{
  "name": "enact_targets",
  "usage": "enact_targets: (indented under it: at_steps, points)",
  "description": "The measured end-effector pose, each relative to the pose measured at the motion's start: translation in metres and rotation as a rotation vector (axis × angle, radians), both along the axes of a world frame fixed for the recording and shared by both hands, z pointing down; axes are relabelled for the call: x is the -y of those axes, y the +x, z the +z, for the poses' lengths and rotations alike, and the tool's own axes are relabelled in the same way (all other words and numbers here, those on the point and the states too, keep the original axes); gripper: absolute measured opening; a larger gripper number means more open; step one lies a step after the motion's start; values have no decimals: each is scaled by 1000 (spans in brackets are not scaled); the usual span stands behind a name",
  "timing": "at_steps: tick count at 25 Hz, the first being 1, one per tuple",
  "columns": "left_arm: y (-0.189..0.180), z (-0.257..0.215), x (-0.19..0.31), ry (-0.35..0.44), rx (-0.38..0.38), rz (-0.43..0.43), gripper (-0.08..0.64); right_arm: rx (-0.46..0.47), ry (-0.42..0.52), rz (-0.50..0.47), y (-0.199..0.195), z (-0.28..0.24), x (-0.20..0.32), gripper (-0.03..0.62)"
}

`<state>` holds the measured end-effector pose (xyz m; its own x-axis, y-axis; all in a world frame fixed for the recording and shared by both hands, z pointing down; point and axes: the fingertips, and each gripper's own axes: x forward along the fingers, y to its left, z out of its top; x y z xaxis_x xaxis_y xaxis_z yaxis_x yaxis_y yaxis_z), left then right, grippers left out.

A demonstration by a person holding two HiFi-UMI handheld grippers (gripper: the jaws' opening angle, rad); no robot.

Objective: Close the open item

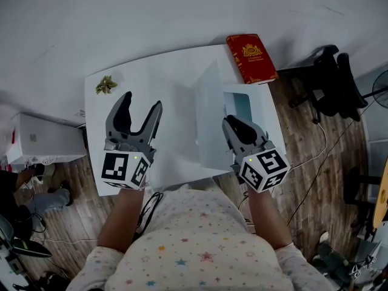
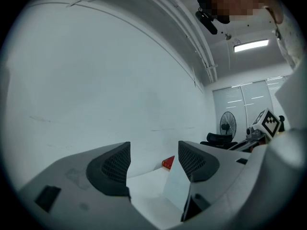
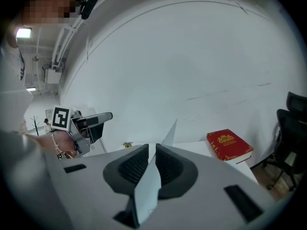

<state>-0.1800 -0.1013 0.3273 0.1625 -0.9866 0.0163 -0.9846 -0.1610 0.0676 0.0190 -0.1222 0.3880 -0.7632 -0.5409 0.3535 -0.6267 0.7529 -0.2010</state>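
Observation:
A large white folder-like book (image 1: 176, 132) lies open on the white table (image 1: 97, 120). Its right leaf (image 1: 209, 114) stands nearly upright. My right gripper (image 1: 229, 121) is shut on that leaf's near edge; in the right gripper view the thin white sheet (image 3: 148, 190) runs between the closed pads of the gripper (image 3: 152, 162). My left gripper (image 1: 142, 100) hovers open over the left half of the book with nothing between its fingers. In the left gripper view the gripper (image 2: 153, 159) faces the raised leaf (image 2: 176, 188).
A red hardback book (image 1: 251, 57) lies at the table's far right corner. A small dried plant sprig (image 1: 106, 85) sits at the far left corner. A black office chair (image 1: 330, 80) stands to the right, a white box (image 1: 36, 139) to the left on the wooden floor.

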Motion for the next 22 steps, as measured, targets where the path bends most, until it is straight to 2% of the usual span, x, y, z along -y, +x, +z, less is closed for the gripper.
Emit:
enact_targets:
  at_steps: [9,13,22]
  points:
    - [19,2,1,3,-15,57,290,-12,-41,53,29,6,-6,51]
    - [27,-1,2,7,-17,80,290,-29,-53,57,37,9,-15,86]
    - [40,-2,6,5,-11,116,290,-41,-47,124,60,16,-21,54]
